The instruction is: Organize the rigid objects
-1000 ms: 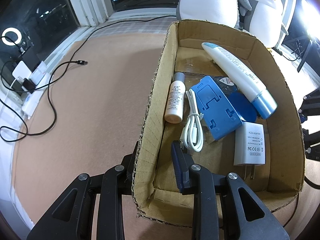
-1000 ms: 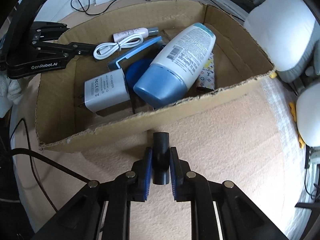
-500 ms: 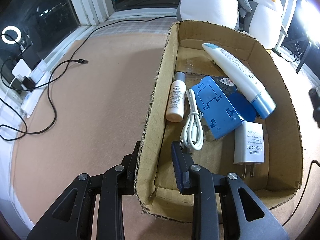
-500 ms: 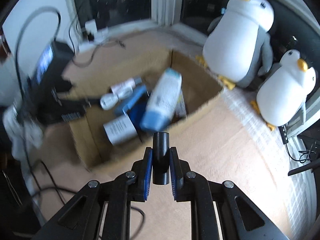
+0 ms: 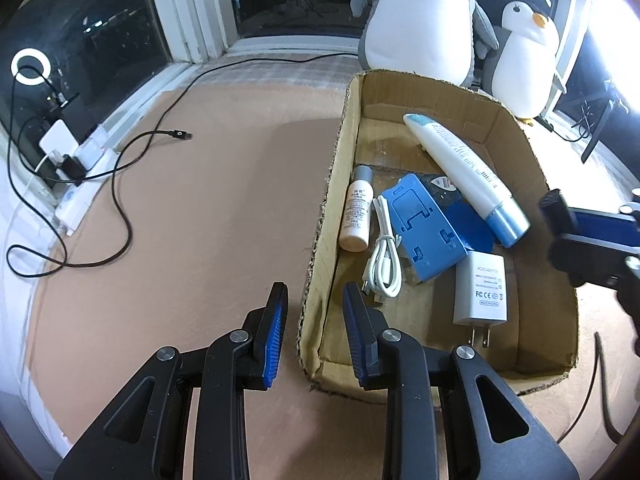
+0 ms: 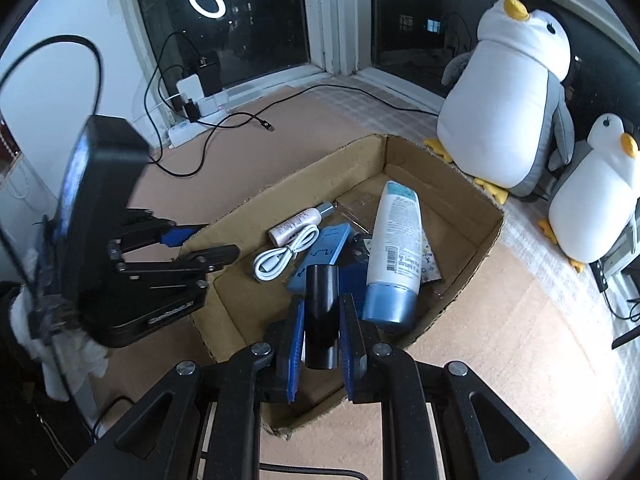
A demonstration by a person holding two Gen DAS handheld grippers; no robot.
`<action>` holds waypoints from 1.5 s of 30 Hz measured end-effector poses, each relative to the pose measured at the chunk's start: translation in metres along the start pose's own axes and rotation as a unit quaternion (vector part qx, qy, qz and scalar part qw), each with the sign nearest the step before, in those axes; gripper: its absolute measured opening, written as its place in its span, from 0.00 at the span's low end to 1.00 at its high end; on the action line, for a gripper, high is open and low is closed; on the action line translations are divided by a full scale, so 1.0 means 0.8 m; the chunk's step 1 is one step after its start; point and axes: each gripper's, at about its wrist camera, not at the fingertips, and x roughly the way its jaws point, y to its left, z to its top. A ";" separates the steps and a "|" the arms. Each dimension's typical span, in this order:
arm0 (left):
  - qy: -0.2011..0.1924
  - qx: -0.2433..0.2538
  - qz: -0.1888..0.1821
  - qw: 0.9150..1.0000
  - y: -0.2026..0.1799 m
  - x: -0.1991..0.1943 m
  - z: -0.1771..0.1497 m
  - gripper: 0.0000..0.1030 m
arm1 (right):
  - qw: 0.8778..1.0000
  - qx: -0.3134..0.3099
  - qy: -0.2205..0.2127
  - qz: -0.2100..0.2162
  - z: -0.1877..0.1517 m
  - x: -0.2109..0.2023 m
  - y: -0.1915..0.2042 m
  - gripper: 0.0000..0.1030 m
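Observation:
An open cardboard box lies on the tan floor. In it are a white tube with a blue cap, a small white bottle, a coiled white cable, a blue phone stand and a white plug adapter. My left gripper is shut on the box's left wall near the front corner. My right gripper is shut on a short black cylinder, held above the box's near right edge.
Two plush penguins stand behind the box by the windows. A black cable snakes over the floor to a power strip at the left wall. Open tan floor lies left of the box.
My right gripper has risen and rolled with the black cylinder, from the floor beside the box to above its edge, and now shows in the left wrist view. The left gripper stays put.

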 end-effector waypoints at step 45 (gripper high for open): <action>-0.171 0.055 -0.019 0.984 -0.052 -0.214 -0.006 0.58 | 0.960 0.168 -0.141 -0.172 -0.057 -0.207 0.012 0.75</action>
